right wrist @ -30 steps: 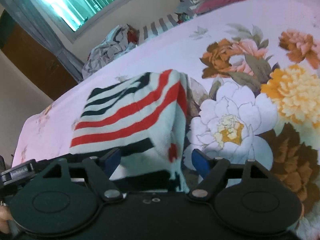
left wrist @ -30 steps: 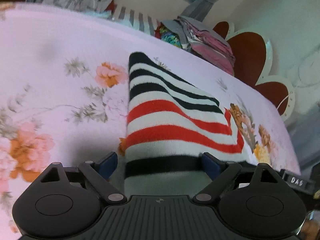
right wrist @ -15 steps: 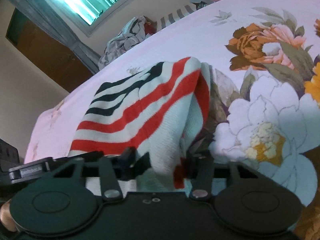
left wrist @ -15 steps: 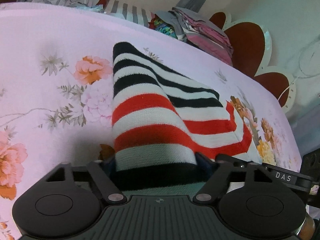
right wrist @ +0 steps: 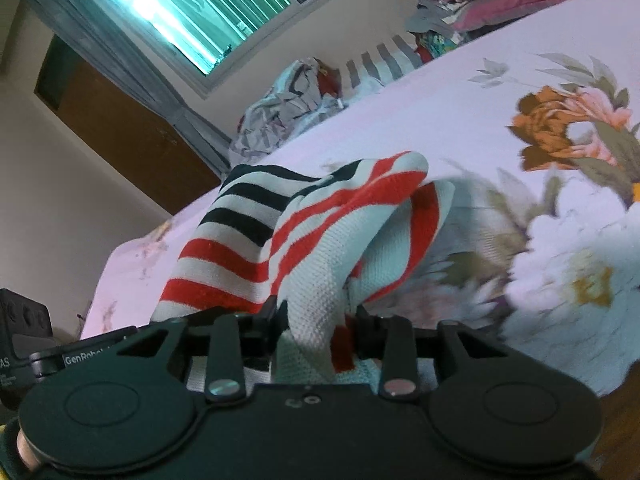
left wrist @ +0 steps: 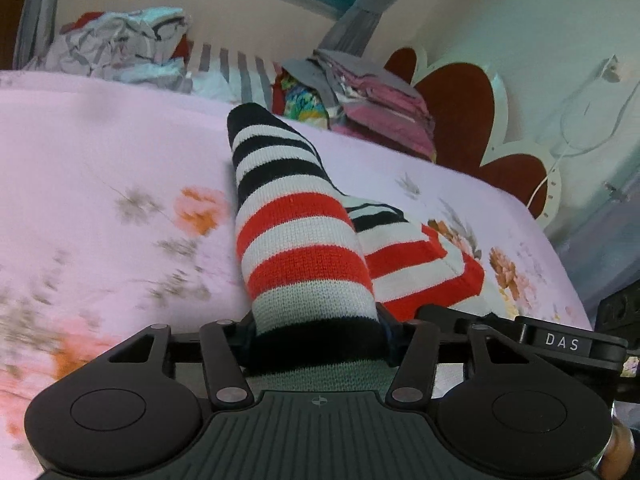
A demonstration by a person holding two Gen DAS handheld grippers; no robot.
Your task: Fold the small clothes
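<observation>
A small knitted garment with red, white and black stripes (left wrist: 300, 236) lies on the pink floral bedsheet (left wrist: 100, 152). My left gripper (left wrist: 320, 332) is shut on its near black-striped hem and holds that edge raised off the bed. In the right wrist view the same striped garment (right wrist: 280, 240) bunches upward. My right gripper (right wrist: 316, 320) is shut on a fold of its white and red edge. The far end of the garment still rests on the sheet. Each gripper's fingertips are hidden by the cloth.
A loose heap of clothes (left wrist: 124, 52) and a stack of folded clothes (left wrist: 372, 104) sit at the far edge of the bed. A red and white scalloped headboard (left wrist: 460, 112) stands at the right. A window (right wrist: 192, 12) and a brown door (right wrist: 120, 136) are behind.
Both grippers went from open around the garment's near edge to shut on it. They have lifted the edge, so the cloth now bunches and rises off the bed.
</observation>
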